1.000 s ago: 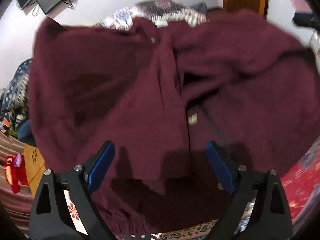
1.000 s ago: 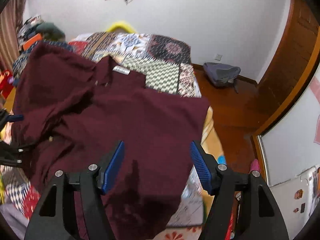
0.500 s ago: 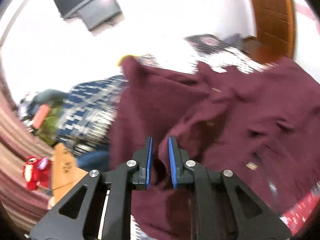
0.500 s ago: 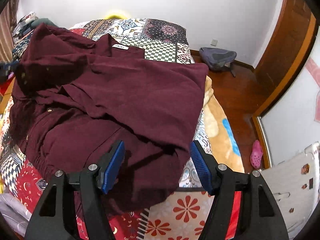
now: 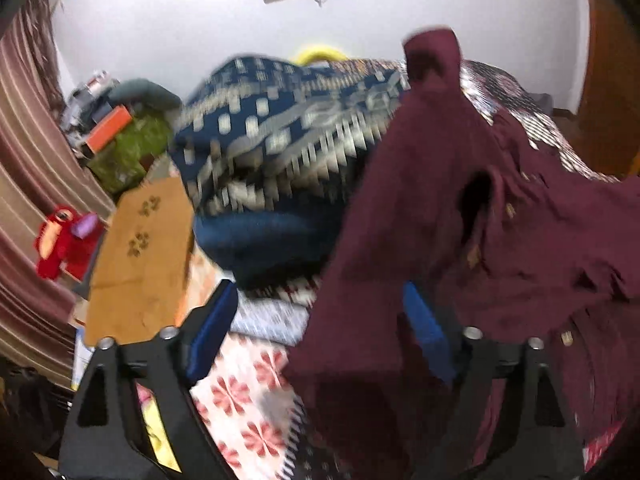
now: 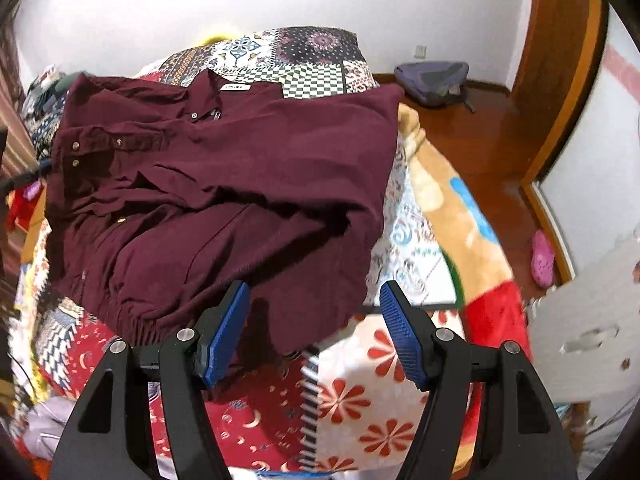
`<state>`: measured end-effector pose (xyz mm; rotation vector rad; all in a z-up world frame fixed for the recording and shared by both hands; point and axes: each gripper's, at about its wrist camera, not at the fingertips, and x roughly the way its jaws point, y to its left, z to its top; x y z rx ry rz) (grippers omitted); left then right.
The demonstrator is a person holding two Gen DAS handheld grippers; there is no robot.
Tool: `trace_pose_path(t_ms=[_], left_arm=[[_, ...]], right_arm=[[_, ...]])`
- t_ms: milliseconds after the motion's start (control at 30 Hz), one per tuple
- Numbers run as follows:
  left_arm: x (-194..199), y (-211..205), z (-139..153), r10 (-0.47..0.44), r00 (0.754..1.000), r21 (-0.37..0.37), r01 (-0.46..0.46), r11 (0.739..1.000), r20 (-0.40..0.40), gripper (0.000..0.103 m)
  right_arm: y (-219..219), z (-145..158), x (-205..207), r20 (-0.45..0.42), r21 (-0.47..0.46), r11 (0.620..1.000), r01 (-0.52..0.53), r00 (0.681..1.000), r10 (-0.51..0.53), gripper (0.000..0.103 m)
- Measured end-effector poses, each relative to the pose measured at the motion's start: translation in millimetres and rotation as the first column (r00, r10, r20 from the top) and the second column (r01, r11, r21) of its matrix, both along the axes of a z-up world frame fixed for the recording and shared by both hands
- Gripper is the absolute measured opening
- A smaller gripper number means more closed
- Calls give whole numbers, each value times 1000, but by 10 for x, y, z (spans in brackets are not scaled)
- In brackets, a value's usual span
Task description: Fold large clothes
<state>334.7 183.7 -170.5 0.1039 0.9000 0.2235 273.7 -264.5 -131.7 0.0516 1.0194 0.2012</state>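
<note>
A large maroon button-up shirt (image 6: pixel 224 184) lies rumpled on a patchwork bedspread (image 6: pixel 360 392), collar toward the far wall, left side folded over the middle. My right gripper (image 6: pixel 314 332) is open and empty, just above the shirt's near hem. In the left wrist view the shirt (image 5: pixel 460 248) fills the right side, one part sticking up. My left gripper (image 5: pixel 320 332) is open, and a fold of the shirt hangs between its fingers, not clamped.
A blue patterned cloth pile (image 5: pixel 276 152) and a tan cushion (image 5: pixel 140 256) lie left of the shirt. A red plush toy (image 5: pixel 60 240) sits by striped curtains. A grey backpack (image 6: pixel 436 80) and a pink shoe (image 6: pixel 542 258) are on the wooden floor to the right.
My left gripper closed on the shirt's left side, carried it across, then opened and let go. The shirt now lies flatter on the bed. My right gripper stayed open and drew back.
</note>
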Motion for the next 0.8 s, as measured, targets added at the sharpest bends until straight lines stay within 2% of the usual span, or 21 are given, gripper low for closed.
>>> trace_pose_path(t_ms=[100, 233, 367, 467, 533, 600, 733, 800], left_arm=[[-183, 76, -206, -17, 998, -89, 13, 996, -54, 89], [-379, 189, -568, -19, 994, -270, -12, 963, -112, 89], [-506, 143, -830, -47, 986, -314, -5, 950, -158, 89], [-538, 142, -985, -62, 981, -378, -11, 926, -182, 89], [-503, 145, -1075, -70, 977, -434, -26, 900, -203, 89], [-480, 108, -1112, -71, 978, -454, -27, 891, -197, 89], [-405, -6, -1083, -75, 982, -436, -9, 900, -176, 89], [-384, -8, -1099, -74, 982, -439, -9, 898, -172, 89]], right_arm=[[7, 5, -37, -18, 51, 999, 2, 1000, -1, 64], [63, -15, -70, -38, 85, 996, -9, 999, 12, 64], [116, -98, -79, -67, 66, 998, 7, 998, -2, 64], [80, -113, -99, -95, 150, 988, 24, 995, -10, 64], [67, -93, -115, -91, 190, 981, 36, 996, -19, 64], [81, -108, -114, -93, 197, 980, 32, 996, -14, 64], [147, -305, -73, -173, 196, 980, 36, 985, -1, 64], [177, -328, -94, -165, 195, 980, 36, 986, -4, 64]])
